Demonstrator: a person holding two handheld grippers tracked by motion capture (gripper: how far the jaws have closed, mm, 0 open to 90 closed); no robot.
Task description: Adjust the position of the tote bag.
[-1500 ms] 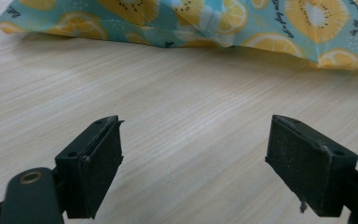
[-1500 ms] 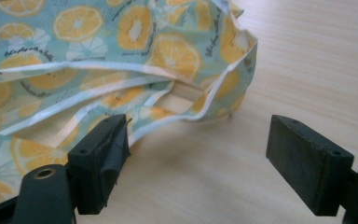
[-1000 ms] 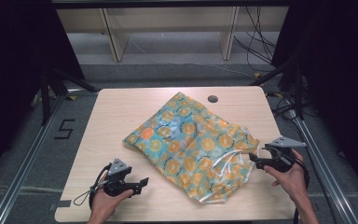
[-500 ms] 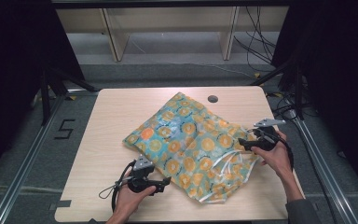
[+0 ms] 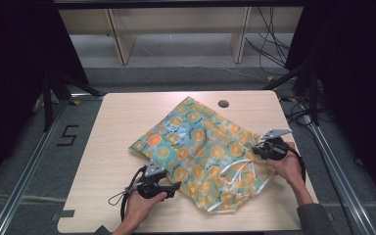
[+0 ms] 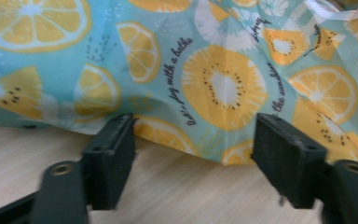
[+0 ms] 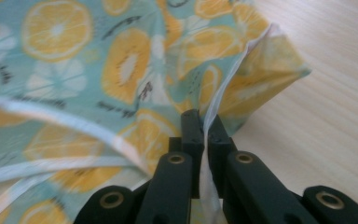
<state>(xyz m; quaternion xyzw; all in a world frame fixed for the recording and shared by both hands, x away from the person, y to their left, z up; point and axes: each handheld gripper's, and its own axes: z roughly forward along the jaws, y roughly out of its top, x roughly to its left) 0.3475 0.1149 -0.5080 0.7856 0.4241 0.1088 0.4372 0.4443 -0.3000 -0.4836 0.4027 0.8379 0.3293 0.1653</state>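
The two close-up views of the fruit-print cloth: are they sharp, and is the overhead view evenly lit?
Left gripper view: the cloth print is fairly sharp, the near black jaws soft. Right gripper view: the pinched white edge is crisp, the left cloth blurred. High view: the table is evenly lit, without glare; the surroundings are dark.

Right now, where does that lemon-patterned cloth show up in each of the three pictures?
High view: the cloth lies crumpled at the table's middle, between both grippers.
Left gripper view: it spans the top, its edge between that gripper's spread jaws.
Right gripper view: it covers the upper left; the right gripper pinches its white hem.
Shared landmark: the pale wooden tabletop.
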